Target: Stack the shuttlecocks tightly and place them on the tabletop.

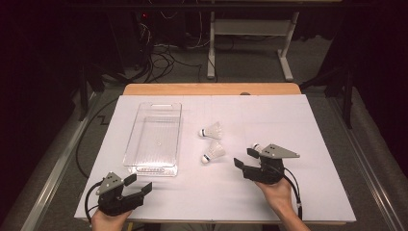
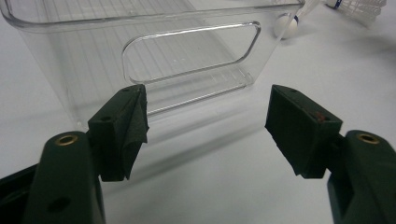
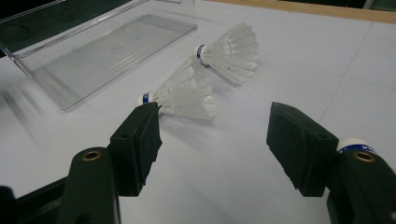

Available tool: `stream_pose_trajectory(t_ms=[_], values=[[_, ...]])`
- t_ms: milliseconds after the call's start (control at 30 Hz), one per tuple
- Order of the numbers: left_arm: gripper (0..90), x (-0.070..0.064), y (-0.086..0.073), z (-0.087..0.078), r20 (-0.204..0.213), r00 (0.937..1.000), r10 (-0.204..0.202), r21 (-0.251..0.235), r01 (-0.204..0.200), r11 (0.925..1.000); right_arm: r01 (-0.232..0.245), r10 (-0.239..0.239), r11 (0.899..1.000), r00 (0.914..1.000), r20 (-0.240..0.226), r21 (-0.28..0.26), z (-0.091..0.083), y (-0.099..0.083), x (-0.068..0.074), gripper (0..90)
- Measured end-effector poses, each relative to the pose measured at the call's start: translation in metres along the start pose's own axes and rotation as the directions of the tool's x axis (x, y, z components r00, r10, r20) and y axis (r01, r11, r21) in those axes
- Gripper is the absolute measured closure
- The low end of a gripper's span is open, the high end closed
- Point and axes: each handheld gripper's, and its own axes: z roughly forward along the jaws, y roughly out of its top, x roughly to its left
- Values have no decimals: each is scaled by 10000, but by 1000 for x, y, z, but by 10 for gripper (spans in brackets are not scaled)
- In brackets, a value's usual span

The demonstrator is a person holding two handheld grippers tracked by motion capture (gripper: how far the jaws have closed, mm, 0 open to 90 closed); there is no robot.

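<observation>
Here, a third shuttlecock (image 3: 357,144) sits half hidden behind your right gripper (image 1: 246,159), just its cork tip peeking out. Two white feathered shuttlecocks (image 3: 187,95) (image 3: 231,46) lie side by side on the bench (image 1: 288,125), just ahead of those spread, empty fingers. Your left gripper (image 2: 208,126), fingers also wide apart and empty, faces the clear bin (image 2: 187,51).

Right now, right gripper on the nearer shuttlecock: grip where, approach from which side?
Probably the feather skirt just behind the cork. The nearer shuttlecock lies on its side, cork toward the clear bin, skirt flaring away. The right gripper, jaws open, could come straight ahead and down, closing across the skirt.
</observation>
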Motion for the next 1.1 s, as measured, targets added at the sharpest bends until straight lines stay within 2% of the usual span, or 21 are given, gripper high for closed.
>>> stream_pose_trajectory(t_ms=[600, 1100], values=[[303, -1, 1, 0, 67, 9999, 104, 26, -105, 9999, 109, -101, 9991, 9998, -197, 404, 29, 14, 9, 373], [306, -1, 2, -3, 71, 9998, 170, -56, -169, 9998, -79, 120, 9909, 9995, -294, 1343, 45, 30, 9, 424]])
